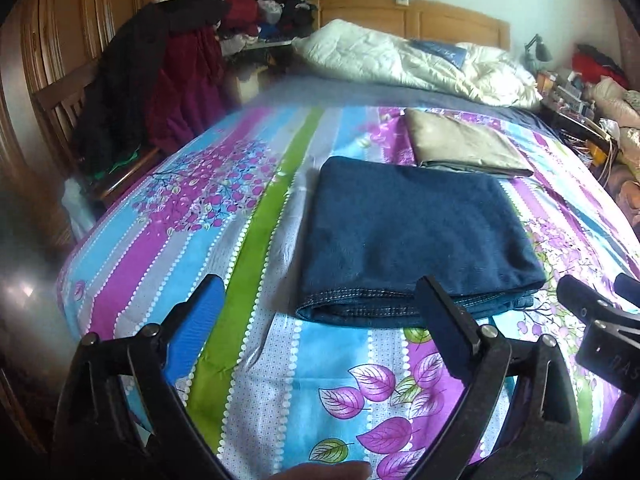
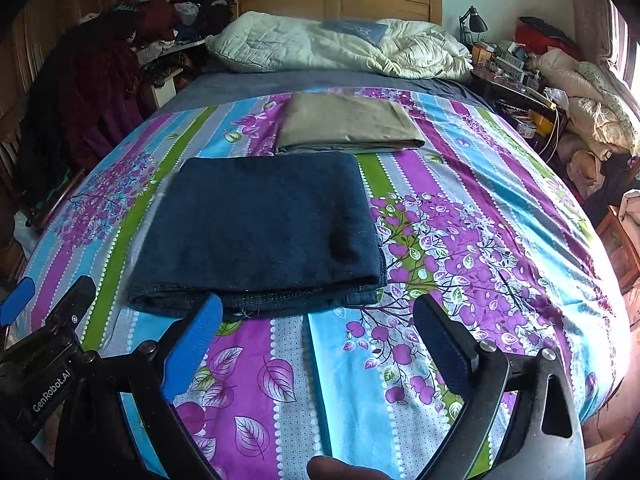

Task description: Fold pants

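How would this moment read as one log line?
jeans: folded on bed | left gripper: open, empty | right gripper: open, empty

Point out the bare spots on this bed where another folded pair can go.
Free: the sheet right of the folded jeans, toward the bed's right edge, and the strip between the jeans and both open grippers, left and right. Also left of the jeans. Crowded: the beige folded piece just behind them, and the quilt at the headboard.

We read "GenRobot.AI" in white on the black body of the left gripper (image 2: 40, 306), low left of the folded pants (image 2: 260, 232). Nothing else is legible to us.
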Available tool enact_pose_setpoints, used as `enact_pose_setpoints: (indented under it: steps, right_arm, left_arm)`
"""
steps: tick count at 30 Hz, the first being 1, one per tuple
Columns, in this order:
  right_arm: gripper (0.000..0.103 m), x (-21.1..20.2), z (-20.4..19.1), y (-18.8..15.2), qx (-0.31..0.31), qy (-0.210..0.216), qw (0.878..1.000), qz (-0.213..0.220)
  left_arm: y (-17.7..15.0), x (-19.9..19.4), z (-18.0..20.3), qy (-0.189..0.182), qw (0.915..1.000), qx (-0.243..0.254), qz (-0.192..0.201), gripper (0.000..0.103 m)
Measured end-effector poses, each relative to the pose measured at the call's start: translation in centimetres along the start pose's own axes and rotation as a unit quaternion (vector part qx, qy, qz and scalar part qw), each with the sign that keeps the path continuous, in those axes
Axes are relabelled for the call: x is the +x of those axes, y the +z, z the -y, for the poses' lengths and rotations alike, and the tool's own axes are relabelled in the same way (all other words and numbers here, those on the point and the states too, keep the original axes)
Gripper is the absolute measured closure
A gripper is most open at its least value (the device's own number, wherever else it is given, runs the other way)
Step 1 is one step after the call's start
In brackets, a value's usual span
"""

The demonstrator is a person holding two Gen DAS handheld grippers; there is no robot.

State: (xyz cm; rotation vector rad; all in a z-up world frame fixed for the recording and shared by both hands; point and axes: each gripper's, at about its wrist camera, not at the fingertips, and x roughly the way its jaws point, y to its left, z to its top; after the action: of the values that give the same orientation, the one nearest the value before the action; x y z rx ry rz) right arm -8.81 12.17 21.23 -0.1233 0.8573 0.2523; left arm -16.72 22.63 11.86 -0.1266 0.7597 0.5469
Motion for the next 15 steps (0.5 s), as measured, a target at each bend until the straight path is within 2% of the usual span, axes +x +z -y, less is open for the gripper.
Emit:
enact_pose_setpoints:
  steps: [3, 15]
  right_arm:
    - [0.005, -0.4, -0.2, -0.3, -0.004, 0.000, 1.000, 0.002]
    - [0.005, -1.2, -0.1, -0.8, -0.004, 0.006, 1.000, 0.004]
  left_arm:
    - [0.0, -0.2, 0.2, -0.012, 0.9999, 0.003, 0.004, 0.006]
    - [0.1, -1.7, 1.2, -0.016, 0.9991, 0.024, 0.033, 0.006]
